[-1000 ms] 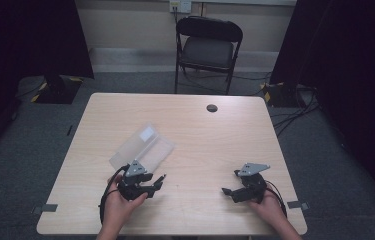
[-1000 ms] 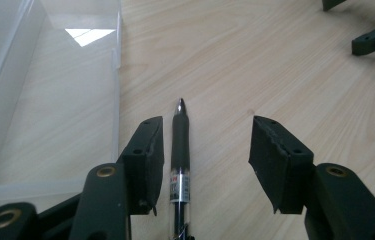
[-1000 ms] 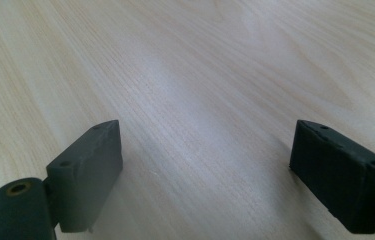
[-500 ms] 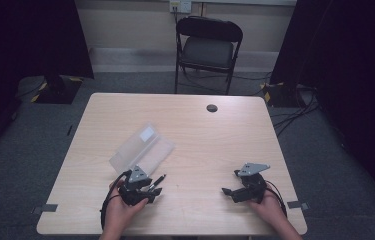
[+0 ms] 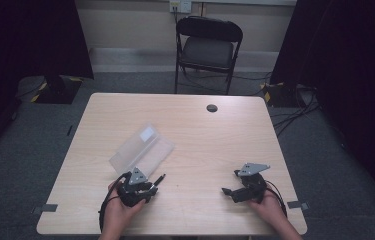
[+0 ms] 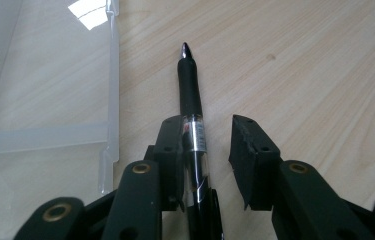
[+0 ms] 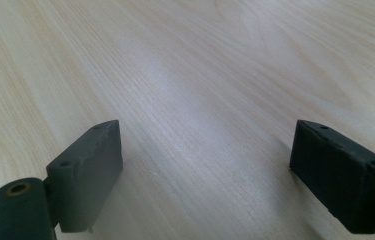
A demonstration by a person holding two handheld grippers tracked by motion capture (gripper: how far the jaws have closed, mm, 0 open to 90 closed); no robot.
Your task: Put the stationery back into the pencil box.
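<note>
Pen (image 6: 192,125), black with a clear mid-section, lies on the wooden table (image 5: 215,145) between the jaws of the left gripper (image 6: 206,150), low in the centre of the left gripper view. Its barrel rests against the left pad (image 6: 172,150), while a gap remains to the other pad, so the jaws, which have just been closing, do not clamp it. In the high view this left gripper sits at the lower left of the frame, the pen's tip poking out toward the right. At the lower right, the right gripper (image 5: 231,184) rests on the table, its jaws spread wide over bare wood. Farther up and left, a clear plastic case (image 5: 141,152) lies open just beyond the left gripper. A small dark round cap (image 5: 212,108) sits near the table's far edge. Beyond it stands a black folding chair (image 5: 207,50).
</note>
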